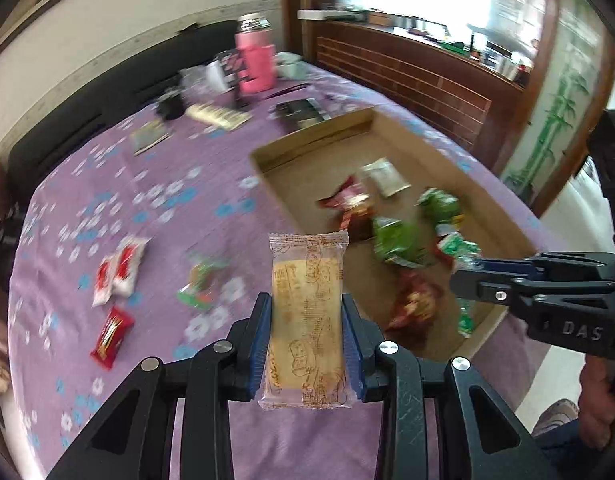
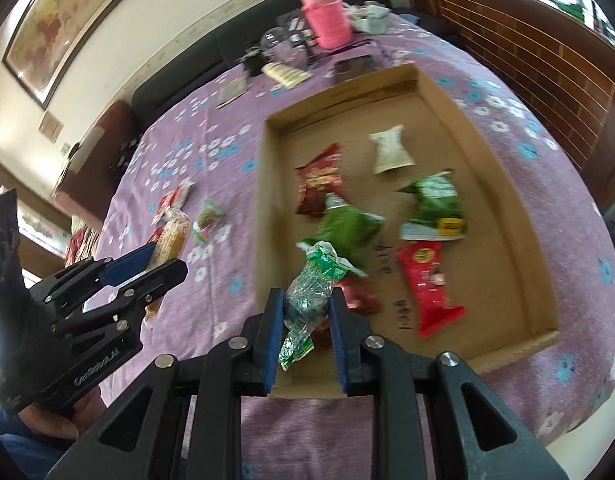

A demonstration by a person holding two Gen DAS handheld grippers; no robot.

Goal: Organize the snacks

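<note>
Both grippers are carrying snacks toward the cardboard tray (image 2: 519, 184). The left gripper (image 1: 307, 340) is clamping a yellow wafer packet (image 1: 307, 320) upright between its blue pads, above the purple tablecloth (image 1: 155, 208), with the tray at its two o'clock. The right gripper (image 2: 305, 320) is pinching a clear green-printed wrapper (image 2: 311, 292) over the tray's near wall, at six o'clock of the tray. The next move likely calls for lowering each packet over bare cardboard and letting go. The tray is holding red, green and white packets, loosely scattered. Several small snacks (image 1: 119, 272) are lying on the cloth at nine o'clock of the wafer.
</note>
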